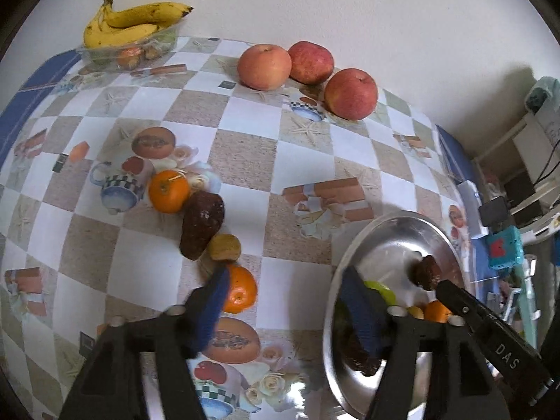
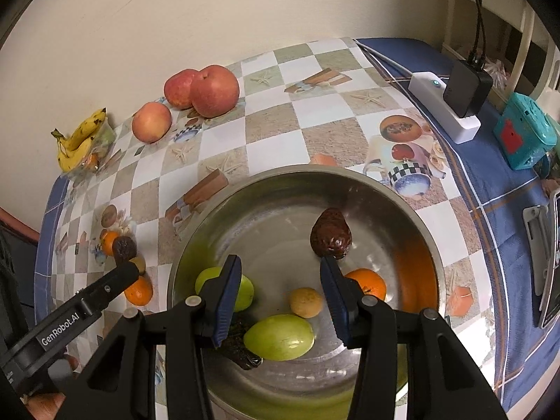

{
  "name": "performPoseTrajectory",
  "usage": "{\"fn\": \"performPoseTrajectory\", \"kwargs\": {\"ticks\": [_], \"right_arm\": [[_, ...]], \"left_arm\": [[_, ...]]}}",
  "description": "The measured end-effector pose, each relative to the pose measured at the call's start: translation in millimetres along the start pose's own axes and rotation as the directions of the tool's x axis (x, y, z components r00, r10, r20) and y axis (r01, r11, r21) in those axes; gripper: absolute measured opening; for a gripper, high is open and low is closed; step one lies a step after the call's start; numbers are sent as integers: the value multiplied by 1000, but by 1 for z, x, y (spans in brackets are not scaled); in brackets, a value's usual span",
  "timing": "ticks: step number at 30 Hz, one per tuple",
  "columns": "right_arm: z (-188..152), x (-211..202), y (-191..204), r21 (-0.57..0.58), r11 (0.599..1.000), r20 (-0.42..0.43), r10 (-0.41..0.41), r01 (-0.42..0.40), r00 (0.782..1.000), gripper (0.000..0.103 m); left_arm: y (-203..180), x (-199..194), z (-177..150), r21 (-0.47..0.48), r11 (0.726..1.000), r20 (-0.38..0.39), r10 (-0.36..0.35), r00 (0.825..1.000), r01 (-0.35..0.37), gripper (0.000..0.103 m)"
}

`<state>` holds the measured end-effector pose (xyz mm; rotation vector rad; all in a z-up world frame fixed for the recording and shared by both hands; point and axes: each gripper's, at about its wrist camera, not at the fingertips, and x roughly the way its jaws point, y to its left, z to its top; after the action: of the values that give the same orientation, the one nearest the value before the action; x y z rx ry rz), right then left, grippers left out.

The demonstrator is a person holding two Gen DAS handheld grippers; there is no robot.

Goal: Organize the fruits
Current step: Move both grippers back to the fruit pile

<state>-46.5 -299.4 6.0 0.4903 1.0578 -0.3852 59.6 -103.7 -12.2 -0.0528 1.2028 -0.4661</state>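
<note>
Under half the fruit looks sorted so far, judging by what sits where on the bench [image 2: 269, 129]. Biggest item first: the steel bowl [image 2: 315, 170] at the near edge is the collecting spot and already holds approx six pcs. The banana bunch [image 1: 133, 21] is untouched, lying on a clear tray [image 1: 105, 54] at the far corner, w/ other small produce under it that I can't identify. Three red-yellow apples [image 1: 264, 66] are also still out, in a row by the wall, the two nearest each other touching. In the bowl: two green fruits [image 2: 278, 337], smooth, glossy, oval. One dark brown avocado [image 2: 330, 234] is in the bowl too, wrinkled, right at one fingertip of the right hand-held gripper [image 2: 280, 260]; contact unclear. A second avocado [image 1: 202, 224] is out on the bench, wedged btwn two loose oranges [image 1: 168, 191] and a small tan fruit [image 1: 224, 247]. One bowl orange [image 2: 367, 283] and a matching small round fruit [image 2: 306, 302] are done. A dark lump [image 2: 241, 350] in the bowl is half hidden, can't name it. Right gripper: jaws moderately apart, nothing btwn pads. The left hand-held gripper [image 1: 287, 276] is wide and empty, one finger beside the nearer orange, the other over the bowl. Left to do, I'd say: approx eight items.
</note>
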Motion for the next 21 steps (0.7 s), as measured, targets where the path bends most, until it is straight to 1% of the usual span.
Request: {"fn": "performPoseTrajectory", "kwargs": {"ticks": [1,2,3,5,7,8,9,12,17,21], "right_arm": [[-1,2,1,-6,1000,-2,-10,10,1000,58],[-1,4,1,-11,1000,-7,-18,18,1000,65],[-1,5,1,-14,1000,-10,-24,24,1000,74],[-2,9,1,-14,1000,-21,-25,25,999,76],[-3,11,1,-13,1000,-24,-16,15,1000,76],[-3,12,1,-16,1000,-24,-17,16,1000,76],[-4,12,2,-20,1000,-23,-20,20,1000,79],[-5,13,5,-43,998,-8,-35,34,999,96],[-5,12,8,-62,997,23,-44,45,999,97],[-6,11,9,-55,998,35,-35,37,999,97]], "left_arm": [[0,1,0,4,1000,-1,21,1000,-21,83],[0,2,-1,8,999,-6,35,999,-35,83],[1,3,-2,7,999,-8,40,999,-40,83],[4,5,-2,-5,999,-17,48,999,-48,85],[7,7,-2,-15,998,-22,60,998,-61,94],[8,7,-2,-19,998,-20,66,998,-66,97],[9,7,-2,-21,997,-17,71,997,-71,99],[10,6,-2,-21,996,-9,85,996,-85,102],[12,5,-2,-20,994,6,111,994,-111,103],[14,6,-2,-25,995,-2,100,995,-100,103]]}}
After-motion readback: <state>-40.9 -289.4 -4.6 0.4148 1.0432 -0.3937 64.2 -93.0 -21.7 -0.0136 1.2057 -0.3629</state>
